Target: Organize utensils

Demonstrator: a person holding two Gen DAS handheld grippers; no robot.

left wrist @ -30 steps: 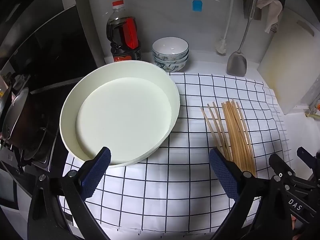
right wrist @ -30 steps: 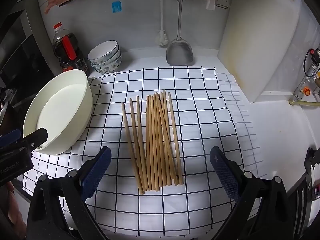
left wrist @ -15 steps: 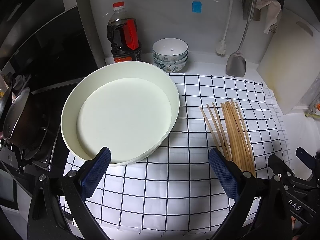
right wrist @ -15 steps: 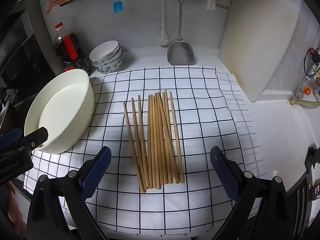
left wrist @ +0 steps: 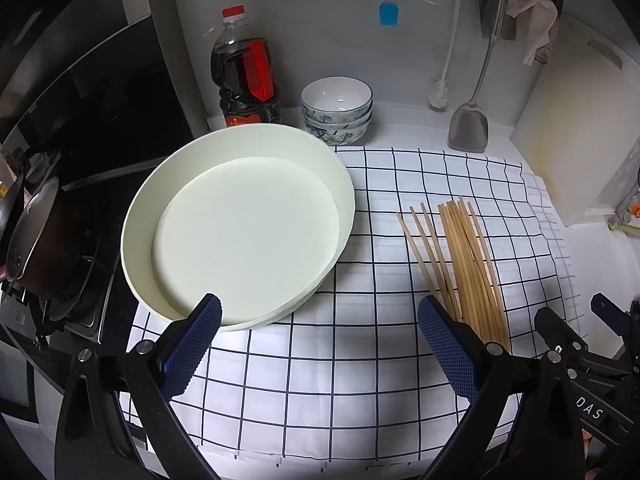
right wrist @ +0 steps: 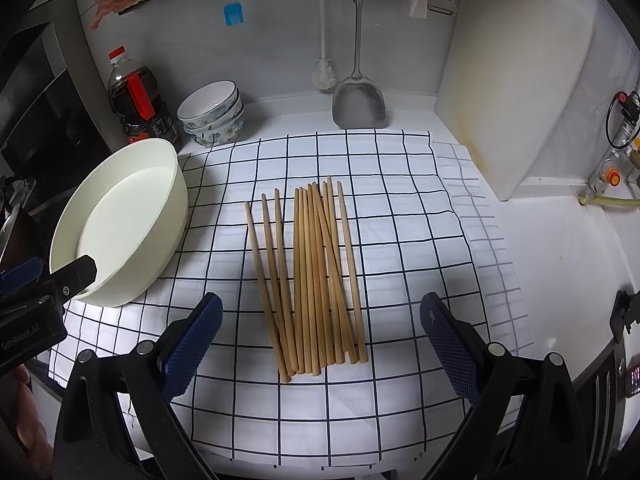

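Hovering over loose chopsticks, both claws spread wide and gripping nothing.

Lying fanned on the checked cloth [right wrist: 400, 200]: chopsticks [right wrist: 316, 276], right of the white basin [right wrist: 120, 224], near ends roughly aligned, probably easing a bundled grasp. Straddling them from the near side: right gripper [right wrist: 320, 344]. Idling beside the basin: left gripper [left wrist: 320, 340]. Leaving open cloth on all sides.

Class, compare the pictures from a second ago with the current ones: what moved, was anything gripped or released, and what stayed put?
Only a slight camera drift: nothing was gripped or released. Both hand-held grippers, left and right, stay open and empty. The chopsticks remain on the checked cloth, beside the white basin.
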